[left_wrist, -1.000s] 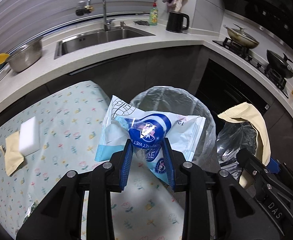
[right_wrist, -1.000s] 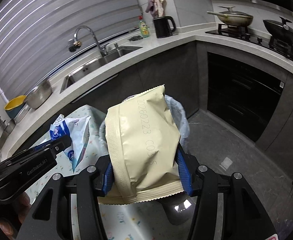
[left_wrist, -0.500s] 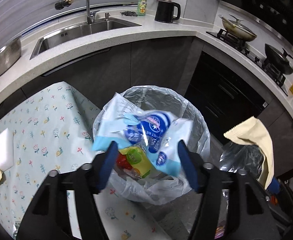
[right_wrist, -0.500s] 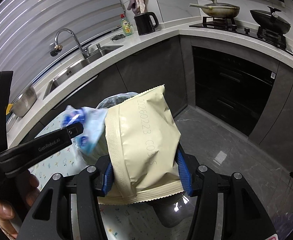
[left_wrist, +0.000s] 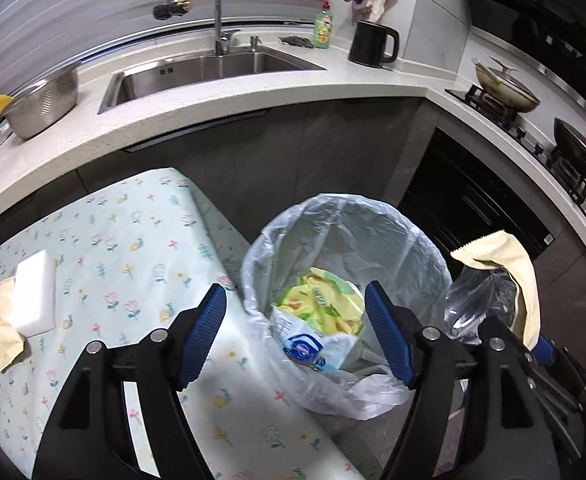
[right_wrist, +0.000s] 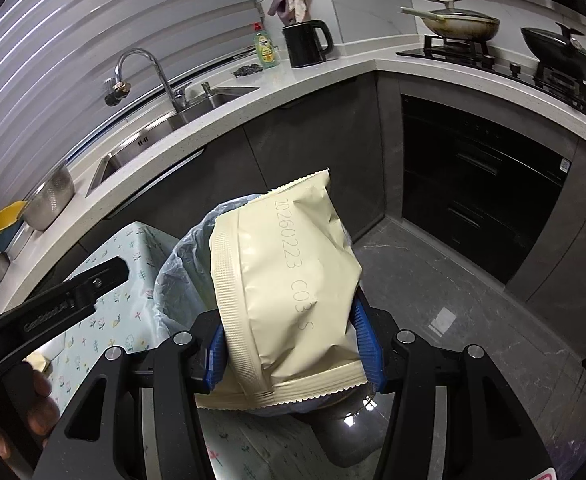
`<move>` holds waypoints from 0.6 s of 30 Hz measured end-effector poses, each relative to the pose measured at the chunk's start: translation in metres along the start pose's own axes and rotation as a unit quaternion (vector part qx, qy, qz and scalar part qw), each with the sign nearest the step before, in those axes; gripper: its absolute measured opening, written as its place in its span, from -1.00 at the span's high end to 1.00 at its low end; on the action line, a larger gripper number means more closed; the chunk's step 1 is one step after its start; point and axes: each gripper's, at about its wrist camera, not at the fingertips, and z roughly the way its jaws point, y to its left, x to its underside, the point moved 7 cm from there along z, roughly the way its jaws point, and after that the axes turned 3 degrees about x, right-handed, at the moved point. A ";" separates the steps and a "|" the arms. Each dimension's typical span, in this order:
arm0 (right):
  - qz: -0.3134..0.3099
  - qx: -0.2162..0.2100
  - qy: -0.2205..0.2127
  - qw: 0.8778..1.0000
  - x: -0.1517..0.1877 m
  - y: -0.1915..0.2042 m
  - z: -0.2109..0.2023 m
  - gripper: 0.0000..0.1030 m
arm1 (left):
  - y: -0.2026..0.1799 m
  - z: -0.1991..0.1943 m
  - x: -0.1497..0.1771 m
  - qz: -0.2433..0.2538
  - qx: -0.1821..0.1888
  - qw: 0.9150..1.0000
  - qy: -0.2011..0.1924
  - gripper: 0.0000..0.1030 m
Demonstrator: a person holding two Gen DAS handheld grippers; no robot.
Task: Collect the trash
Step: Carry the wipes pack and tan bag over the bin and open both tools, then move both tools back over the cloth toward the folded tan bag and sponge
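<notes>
While the floral-clothed bench (left_wrist: 105, 248) stands beside it, the round bin lined with a clear plastic bag (left_wrist: 425, 248) sits directly under the left gripper (left_wrist: 295, 334), whose jaws are spread and hold nothing. The blue-and-white wet-wipe packet (left_wrist: 305, 350) lies inside. The right gripper (right_wrist: 289, 344), clenched on a cream foil pouch (right_wrist: 289, 280) with its long axis upright, hangs at the bin's right edge, so I judge it needs to shift left.

A thin translucent plastic bin liner (left_wrist: 345, 236), a matt cream foil-like packet (right_wrist: 289, 292) and a brushed-steel sink (left_wrist: 213, 72) are seen.
</notes>
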 end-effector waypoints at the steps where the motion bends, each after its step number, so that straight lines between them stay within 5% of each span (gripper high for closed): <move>1: -0.003 -0.002 0.000 1.000 -0.001 0.004 0.002 0.00 | 0.005 -0.002 0.000 -0.002 -0.003 1.000 -0.002 -0.34; 18: -0.038 -0.015 -0.010 0.999 -0.013 0.061 0.002 -0.27 | 0.069 -0.041 0.015 -0.034 -0.053 0.998 -0.030 -0.62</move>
